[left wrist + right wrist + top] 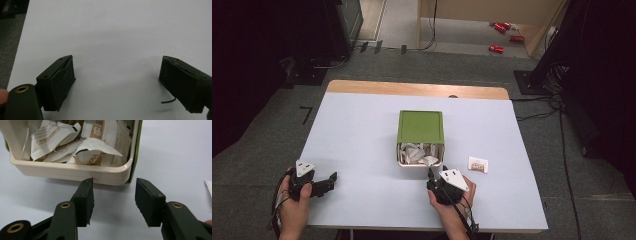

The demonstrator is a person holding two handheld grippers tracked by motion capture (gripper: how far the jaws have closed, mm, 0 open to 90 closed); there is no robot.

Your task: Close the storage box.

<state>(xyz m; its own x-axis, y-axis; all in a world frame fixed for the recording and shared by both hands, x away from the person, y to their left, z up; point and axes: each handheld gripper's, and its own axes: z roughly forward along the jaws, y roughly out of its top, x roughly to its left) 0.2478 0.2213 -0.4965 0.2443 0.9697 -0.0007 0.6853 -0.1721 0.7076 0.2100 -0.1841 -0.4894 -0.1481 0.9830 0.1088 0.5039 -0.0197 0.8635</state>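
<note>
I find the surface pale and broad, with a bare wooden strip along its far edge and wide open room on its left half, where nothing stands between the near edge and the far one. At the middle sits the box: a cream tray with a green lid slid back over its far part, so the near part lies open. In the right gripper view the tray's rounded cream rim runs across just ahead of my jaws, and its near right corner sits between them. The open part is packed with white and brown sachets, crumpled and overlapping up to the rim.

My right tongs stand at the near edge of the box, jaws about half apart with nothing between the pads; they grip nothing and rest just short of the rim. To their right a single sachet lies flat on the surface, apart from the box and well inside the right edge, with open room around it.

My left tongs sit near the near left corner of the surface, well apart from the box. Their jaws stand wide with bare surface between them, and the left edge runs close beside them.
</note>
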